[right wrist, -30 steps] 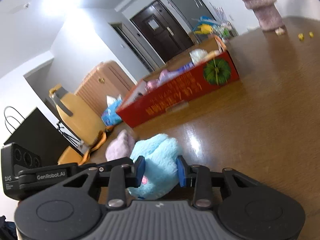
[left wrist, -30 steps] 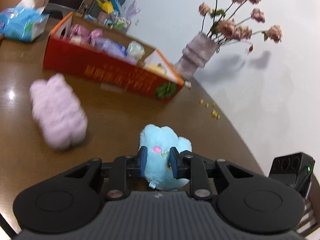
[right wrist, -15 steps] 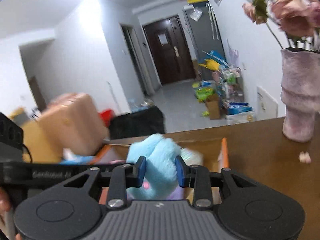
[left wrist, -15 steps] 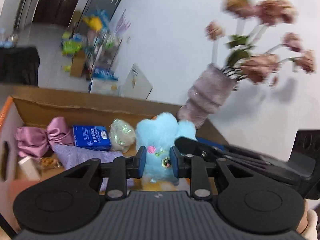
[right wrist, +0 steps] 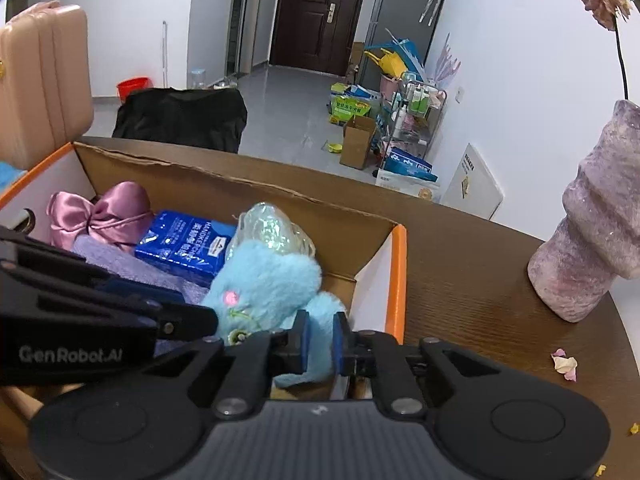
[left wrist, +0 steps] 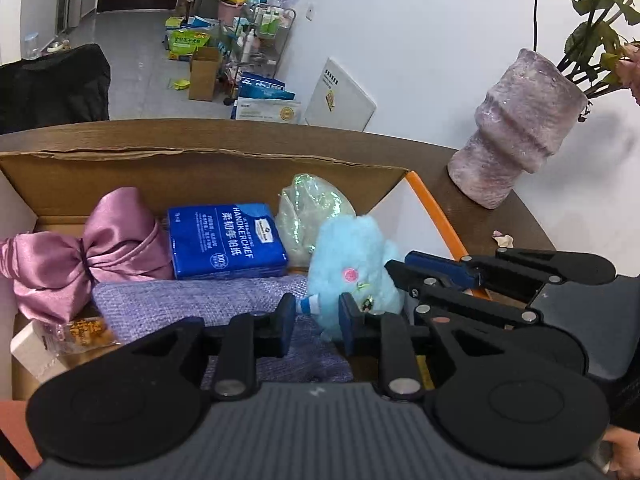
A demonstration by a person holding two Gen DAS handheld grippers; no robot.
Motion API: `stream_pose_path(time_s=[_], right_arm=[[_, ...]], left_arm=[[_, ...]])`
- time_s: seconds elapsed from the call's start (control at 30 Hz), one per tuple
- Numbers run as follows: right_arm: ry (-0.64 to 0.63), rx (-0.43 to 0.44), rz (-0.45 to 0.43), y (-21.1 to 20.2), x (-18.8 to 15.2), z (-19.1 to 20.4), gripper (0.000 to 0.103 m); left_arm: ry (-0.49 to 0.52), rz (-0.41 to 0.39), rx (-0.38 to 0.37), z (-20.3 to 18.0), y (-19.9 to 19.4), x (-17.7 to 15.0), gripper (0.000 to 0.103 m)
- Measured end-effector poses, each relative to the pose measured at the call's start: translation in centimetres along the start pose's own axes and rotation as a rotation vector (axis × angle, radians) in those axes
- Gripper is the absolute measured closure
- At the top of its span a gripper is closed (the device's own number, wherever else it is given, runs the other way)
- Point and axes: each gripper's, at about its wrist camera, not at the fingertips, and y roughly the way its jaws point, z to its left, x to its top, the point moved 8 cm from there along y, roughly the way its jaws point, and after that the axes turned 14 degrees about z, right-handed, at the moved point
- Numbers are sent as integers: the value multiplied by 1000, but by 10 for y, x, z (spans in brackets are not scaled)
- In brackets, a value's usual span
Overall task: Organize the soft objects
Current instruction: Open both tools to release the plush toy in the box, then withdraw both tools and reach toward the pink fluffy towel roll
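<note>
Blue plush toy (left wrist: 352, 256) is over the right end of the cardboard box (left wrist: 200, 158), held from both sides. Left gripper (left wrist: 317, 322) pinches a lower bit of the plush. Right gripper (right wrist: 320, 340) has a fold of blue fur between its pads, jaws closing.

Step, as I read it: placement, plush not yet released. Next: lower it into the free corner beside the iridescent pouch (left wrist: 312, 208), then let go with both.

Already in the box: blue handkerchief pack (left wrist: 226, 240), pink satin bow (left wrist: 104, 248), lavender cloth (left wrist: 192, 300).

Box sits on a dark wood table (right wrist: 472, 272), fuzzy mauve vase (right wrist: 592, 248) near, petals scattered. Beyond: grey tiled hallway, dark door, clutter along white wall.
</note>
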Motion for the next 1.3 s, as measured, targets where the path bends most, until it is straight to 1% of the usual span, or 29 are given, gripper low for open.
stream_pose_path(time_s=[0.07,0.13,0.2,0.27,0.33,0.4,0.5,0.67,0.77,0.83,0.87,0.9,0.93,0.97,1.0,1.03,1.1,1.13,1.17,1.2,1.27,1.3], right_arm=[[9,5,5,-3,-3,-5,91],[28,36,-4,-17,-7,-14,90],[45,60,-32,-38,-9,-20,89],[56,54,-60,-63,-11,-27,89],[62,47,-92,-92,-16,-34,88],[68,46,-121,-121,-24,-39,86],[83,41,-158,-161,-35,-47,83],[112,65,-221,-216,-60,-46,79],[112,87,-259,-238,-75,-34,77],[116,93,-295,-252,-86,-25,71],[121,94,-317,-258,-92,-21,69],[131,90,-339,-264,-99,-17,65],[143,84,-368,-269,-105,-14,63],[155,85,-410,-275,-115,-10,61],[169,93,-460,-281,-124,-6,49],[185,98,-512,-286,-134,-3,32],[203,89,-603,-294,-155,4,15],[205,79,-631,-296,-164,9,15],[206,71,-637,-296,-173,13,15],[211,71,-640,-296,-181,16,15],[221,87,-648,-297,-195,22,14],[225,94,-653,-298,-200,24,14]], left_arm=[[2,-12,20,0,-8,-3,80],[31,-38,42,0,-25,-5,80],[52,-85,82,4,-52,-8,80],[66,-131,124,10,-84,-12,79],[86,-174,178,17,-115,-18,78],[99,-209,251,28,-146,-28,78],[79,-250,334,41,-189,-48,78],[49,-329,393,46,-248,-86,78],[40,-371,414,44,-268,-109,78],[30,-399,416,41,-280,-125,76],[30,-417,417,39,-285,-132,73],[36,-442,415,39,-291,-139,69],[44,-483,414,37,-298,-148,55],[39,-529,420,37,-303,-157,39],[32,-569,423,37,-308,-167,33],[26,-600,421,37,-311,-176,27],[12,-655,412,38,-316,-196,23],[8,-679,409,38,-318,-204,18],[9,-699,417,37,-319,-214,16],[15,-709,429,37,-320,-222,16],[40,-718,438,34,-320,-239,7],[51,-713,442,33,-319,-244,7]])
